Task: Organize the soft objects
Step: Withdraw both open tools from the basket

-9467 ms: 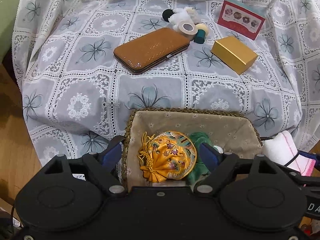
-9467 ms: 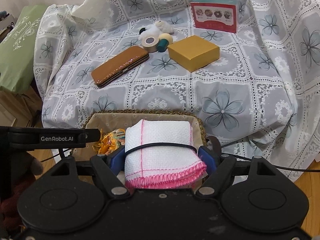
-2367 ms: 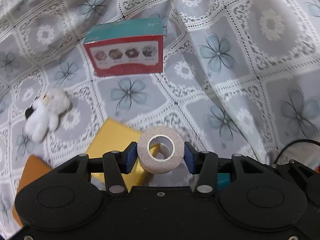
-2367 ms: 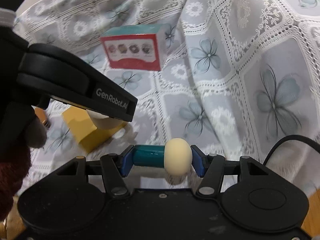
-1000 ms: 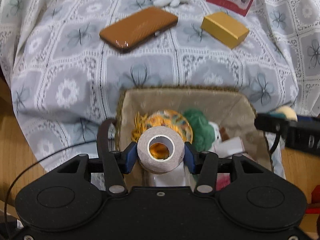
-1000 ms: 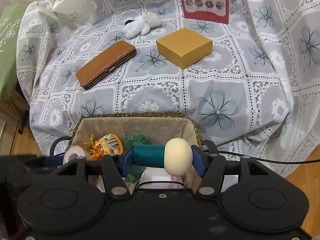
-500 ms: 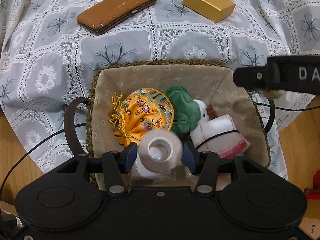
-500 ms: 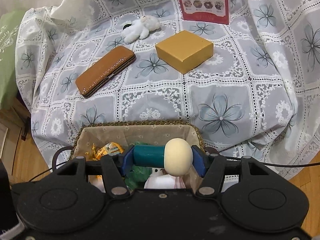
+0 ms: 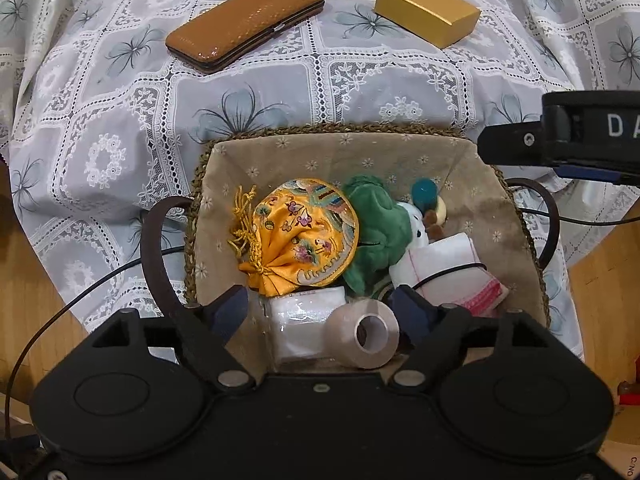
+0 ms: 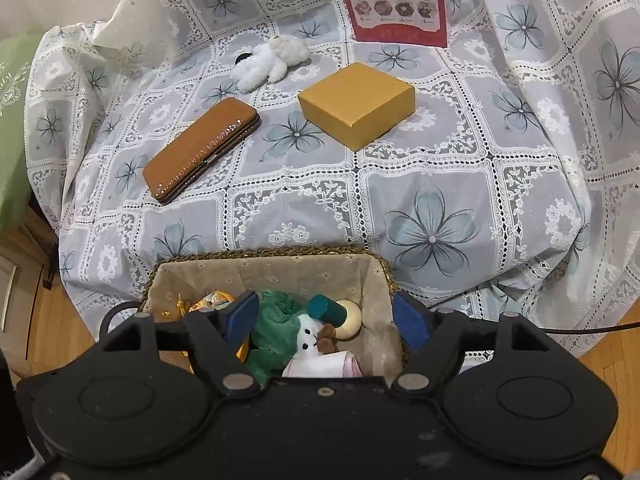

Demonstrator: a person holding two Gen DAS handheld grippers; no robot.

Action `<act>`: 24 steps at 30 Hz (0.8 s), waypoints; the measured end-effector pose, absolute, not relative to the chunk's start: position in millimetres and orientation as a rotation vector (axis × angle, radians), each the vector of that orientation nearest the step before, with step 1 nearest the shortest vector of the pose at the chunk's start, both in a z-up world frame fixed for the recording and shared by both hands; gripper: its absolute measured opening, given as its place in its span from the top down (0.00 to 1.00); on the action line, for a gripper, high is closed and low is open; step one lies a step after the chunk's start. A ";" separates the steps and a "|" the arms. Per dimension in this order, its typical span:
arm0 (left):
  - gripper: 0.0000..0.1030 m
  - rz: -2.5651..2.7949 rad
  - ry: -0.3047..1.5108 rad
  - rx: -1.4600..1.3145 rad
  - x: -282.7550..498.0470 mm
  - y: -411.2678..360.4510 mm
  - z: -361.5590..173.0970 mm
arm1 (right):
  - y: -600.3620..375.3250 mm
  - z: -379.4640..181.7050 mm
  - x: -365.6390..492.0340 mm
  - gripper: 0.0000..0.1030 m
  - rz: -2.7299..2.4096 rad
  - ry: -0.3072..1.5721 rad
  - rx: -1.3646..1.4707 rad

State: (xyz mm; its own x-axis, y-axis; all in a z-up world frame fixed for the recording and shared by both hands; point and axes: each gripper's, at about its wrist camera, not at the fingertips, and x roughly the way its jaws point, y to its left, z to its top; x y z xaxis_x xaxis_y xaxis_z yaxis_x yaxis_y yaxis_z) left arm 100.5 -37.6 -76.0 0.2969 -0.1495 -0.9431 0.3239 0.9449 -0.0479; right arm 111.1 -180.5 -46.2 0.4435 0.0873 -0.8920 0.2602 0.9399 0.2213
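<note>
The tape roll (image 9: 366, 334) and teal-handled puff (image 10: 334, 312) are being released into the basket (image 9: 340, 140) as both jaws are being spread empty; the white plush (image 10: 272, 62) is being left outstanding.

You are looking at a lace cloth (image 10: 320, 200) lying matt and openwork, a glossy brown case (image 9: 246, 26), a matt gold cardboard box (image 10: 356, 104), a rope-rimmed, fabric-lined basket (image 9: 340, 148) holding a shiny satin pouch (image 9: 304, 236), and plush green velvet (image 9: 376, 224).

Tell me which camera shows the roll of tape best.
The left wrist view: the roll of tape lies in full sight between that gripper's open fingers, low in the basket. In the right wrist view the tape is hidden behind the gripper body.
</note>
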 end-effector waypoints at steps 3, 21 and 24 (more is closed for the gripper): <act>0.26 -0.314 1.228 0.171 99.6 -38.5 -76.1 | -180.7 -48.7 111.4 0.20 -0.113 1.123 0.350; 0.22 -0.295 1.231 0.179 109.8 -36.5 -79.8 | -183.3 -69.6 123.6 0.19 -0.090 1.226 0.398; 0.22 -0.294 1.228 0.186 112.4 -36.3 -79.1 | -184.6 -71.3 126.3 0.19 -0.095 1.227 0.397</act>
State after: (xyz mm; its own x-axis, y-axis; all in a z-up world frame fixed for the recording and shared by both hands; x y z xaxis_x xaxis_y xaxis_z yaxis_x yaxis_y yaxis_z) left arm 112.4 -36.3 -79.1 0.3054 -0.1215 -0.9444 0.3201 0.9472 -0.0184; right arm 126.3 -184.5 -71.3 0.3425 0.1406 -0.9289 0.2824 0.9276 0.2445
